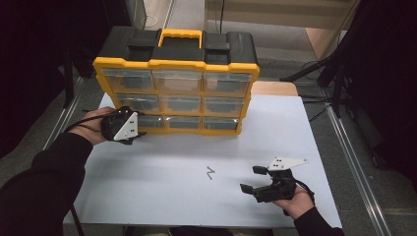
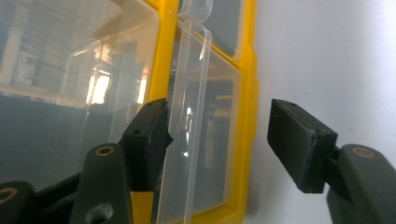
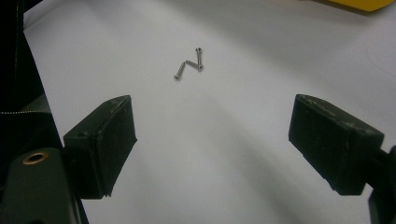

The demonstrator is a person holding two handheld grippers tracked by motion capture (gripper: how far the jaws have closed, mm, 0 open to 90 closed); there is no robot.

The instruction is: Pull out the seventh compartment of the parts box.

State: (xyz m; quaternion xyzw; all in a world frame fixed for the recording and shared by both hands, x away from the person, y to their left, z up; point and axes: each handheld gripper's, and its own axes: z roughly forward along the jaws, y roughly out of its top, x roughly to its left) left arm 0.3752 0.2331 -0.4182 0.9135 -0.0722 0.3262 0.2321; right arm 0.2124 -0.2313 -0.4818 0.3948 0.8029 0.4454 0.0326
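Your right gripper [image 3: 212,140] rests on the white table [image 1: 162,182], jaws wide apart and holding nothing, with three small metal screws [image 3: 189,64] lying just ahead. Farther off, your left gripper [image 2: 217,140] stands half open around the clear plastic drawer handle [image 2: 187,126] at the yellow-and-black organiser's [image 1: 177,78] bottom-left corner, one pad touching it.

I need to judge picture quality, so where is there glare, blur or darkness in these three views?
High view: dark surroundings, soft overall, table evenly lit. Left gripper view: bright glare on the clear drawer fronts, handle tab slightly soft. Right gripper view: screws fairly sharp, faint shadows.
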